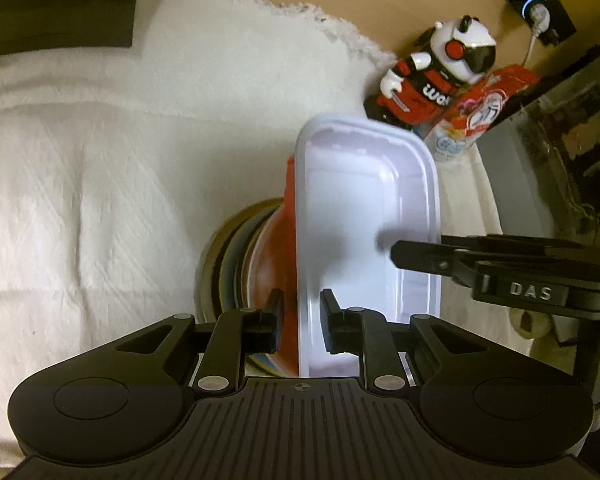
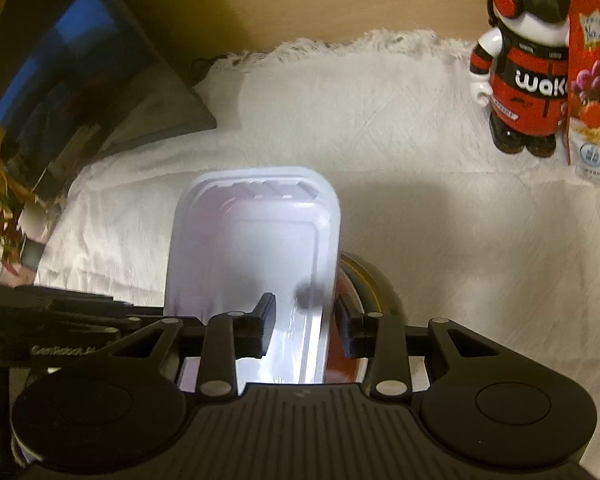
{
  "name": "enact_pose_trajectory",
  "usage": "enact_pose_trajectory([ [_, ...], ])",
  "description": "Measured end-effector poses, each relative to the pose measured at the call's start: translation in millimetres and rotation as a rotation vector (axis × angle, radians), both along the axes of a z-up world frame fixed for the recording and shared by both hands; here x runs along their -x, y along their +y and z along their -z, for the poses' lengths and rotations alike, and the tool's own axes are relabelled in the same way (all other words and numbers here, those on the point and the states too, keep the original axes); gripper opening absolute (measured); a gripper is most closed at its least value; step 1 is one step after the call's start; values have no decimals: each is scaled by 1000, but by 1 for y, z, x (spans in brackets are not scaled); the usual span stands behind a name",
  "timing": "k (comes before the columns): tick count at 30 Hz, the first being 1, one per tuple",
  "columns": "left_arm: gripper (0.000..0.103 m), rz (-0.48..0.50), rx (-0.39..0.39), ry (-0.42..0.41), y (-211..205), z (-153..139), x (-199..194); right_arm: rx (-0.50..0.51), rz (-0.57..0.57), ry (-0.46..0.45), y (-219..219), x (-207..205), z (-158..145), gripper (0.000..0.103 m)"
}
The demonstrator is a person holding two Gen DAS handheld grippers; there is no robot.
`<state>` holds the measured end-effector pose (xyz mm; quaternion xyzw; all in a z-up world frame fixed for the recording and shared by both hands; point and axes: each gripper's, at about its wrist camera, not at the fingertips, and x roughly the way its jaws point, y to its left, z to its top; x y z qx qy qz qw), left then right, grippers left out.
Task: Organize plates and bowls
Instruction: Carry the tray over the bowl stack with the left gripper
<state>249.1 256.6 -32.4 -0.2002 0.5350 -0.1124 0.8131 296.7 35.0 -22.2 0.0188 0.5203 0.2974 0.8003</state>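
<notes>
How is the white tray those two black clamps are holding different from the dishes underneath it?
The white tray is rectangular; the stacked dishes are round. The tray is one plain pale piece; the dishes are several, in red and darker colours. The tray is gripped at opposite rims; the dishes rest on the white cloth. Both face up.

Warm dim light, fisheye-bent edges.

Right tongs [image 2: 305, 322] clamped on white tray's [image 2: 256, 236] rim, above stacked plates [image 2: 366, 280]
</notes>
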Motion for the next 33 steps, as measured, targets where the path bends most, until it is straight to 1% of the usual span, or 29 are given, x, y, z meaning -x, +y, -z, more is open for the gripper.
enact_pose_trajectory([
  [3, 21, 7, -5, 8, -2, 5, 4, 6, -26, -10, -3, 11, 0, 33],
  [6, 22, 8, -1, 23, -5, 7, 6, -1, -41, 33, -4, 19, 5, 36],
  [9, 23, 17, -36, -2, -8, -5, 10, -4, -38, 24, -3, 21, -1, 36],
  [12, 23, 18, -26, -29, -6, -21, 16, -33, -28, 14, -7, 22, -13, 36],
  [15, 23, 26, -28, -35, -7, -28, 21, -55, -29, 32, -11, 23, -17, 36],
  [21, 23, 63, -39, 27, -14, -9, 28, -9, -58, 73, -8, 35, -1, 36],
  [25, 22, 52, 3, 51, -7, 0, 28, -25, -55, 79, -10, 34, 2, 36],
  [27, 22, 28, 25, 30, 0, -4, 29, -43, -49, 60, -13, 34, -3, 36],
  [29, 22, 1, 35, 1, 8, -10, 29, -51, -38, 22, -17, 34, -10, 36],
  [33, 22, -55, 40, -26, 21, -14, 22, -43, 8, -34, -20, 27, -16, 36],
])
